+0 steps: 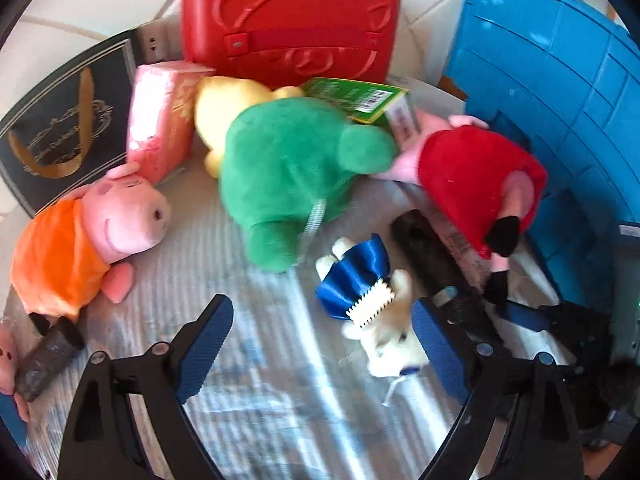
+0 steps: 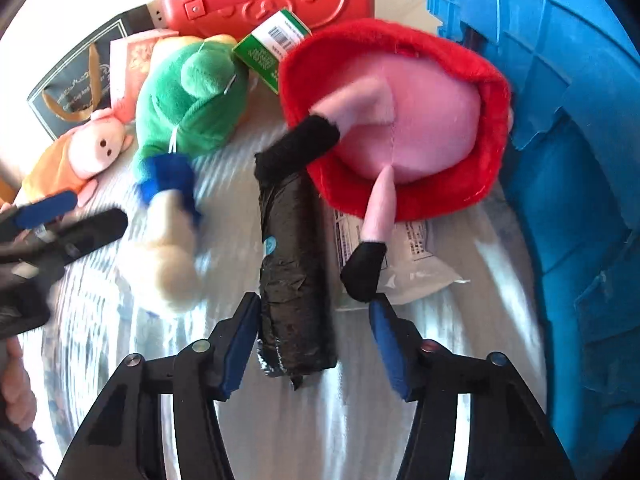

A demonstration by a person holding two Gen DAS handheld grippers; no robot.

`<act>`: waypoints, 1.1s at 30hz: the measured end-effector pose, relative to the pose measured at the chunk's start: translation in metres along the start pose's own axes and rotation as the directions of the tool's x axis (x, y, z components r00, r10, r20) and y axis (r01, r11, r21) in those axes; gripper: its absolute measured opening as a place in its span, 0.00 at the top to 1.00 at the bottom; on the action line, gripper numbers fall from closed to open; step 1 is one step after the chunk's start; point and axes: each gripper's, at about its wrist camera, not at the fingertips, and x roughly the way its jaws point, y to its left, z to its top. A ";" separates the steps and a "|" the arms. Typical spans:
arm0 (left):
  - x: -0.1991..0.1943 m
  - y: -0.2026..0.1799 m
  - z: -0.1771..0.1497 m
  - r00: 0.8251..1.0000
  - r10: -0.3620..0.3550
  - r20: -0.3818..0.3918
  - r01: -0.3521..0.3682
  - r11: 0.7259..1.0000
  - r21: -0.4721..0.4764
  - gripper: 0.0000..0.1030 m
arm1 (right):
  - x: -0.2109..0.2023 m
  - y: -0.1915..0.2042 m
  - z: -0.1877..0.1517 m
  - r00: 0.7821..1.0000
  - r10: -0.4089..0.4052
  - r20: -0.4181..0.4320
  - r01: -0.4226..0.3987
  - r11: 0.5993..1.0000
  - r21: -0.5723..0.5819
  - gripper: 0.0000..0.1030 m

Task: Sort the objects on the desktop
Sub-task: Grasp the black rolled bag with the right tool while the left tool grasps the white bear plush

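Observation:
A black wrapped roll [image 2: 292, 280] lies on the pale cloth between the jaws of my right gripper [image 2: 315, 300]. The left pad is against it and the right pad stands clear, so the gripper is open. Just beyond lies a pig plush in a red dress [image 2: 400, 120], one black foot near the right fingertip. My left gripper [image 1: 322, 306] is open over a small cream doll in a blue dress [image 1: 360, 284], which lies near its right finger. A green plush [image 1: 288, 168] and an orange-shirted pig plush [image 1: 80, 248] lie farther back.
A blue crate [image 1: 560, 100] walls the right side. A red case [image 1: 288, 20], a pink box [image 1: 160, 120], a green carton [image 1: 360, 96] and a dark gift bag [image 1: 60, 128] line the back. A second dark roll [image 1: 44, 364] lies at the left edge, and a plastic packet [image 2: 412, 276] under the red plush.

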 end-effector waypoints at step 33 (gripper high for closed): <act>0.011 -0.032 0.015 0.993 -0.035 -0.113 0.034 0.999 -0.012 0.17 | -0.011 -0.008 -0.009 1.000 0.017 -0.020 -0.017 1.000 -0.010 0.51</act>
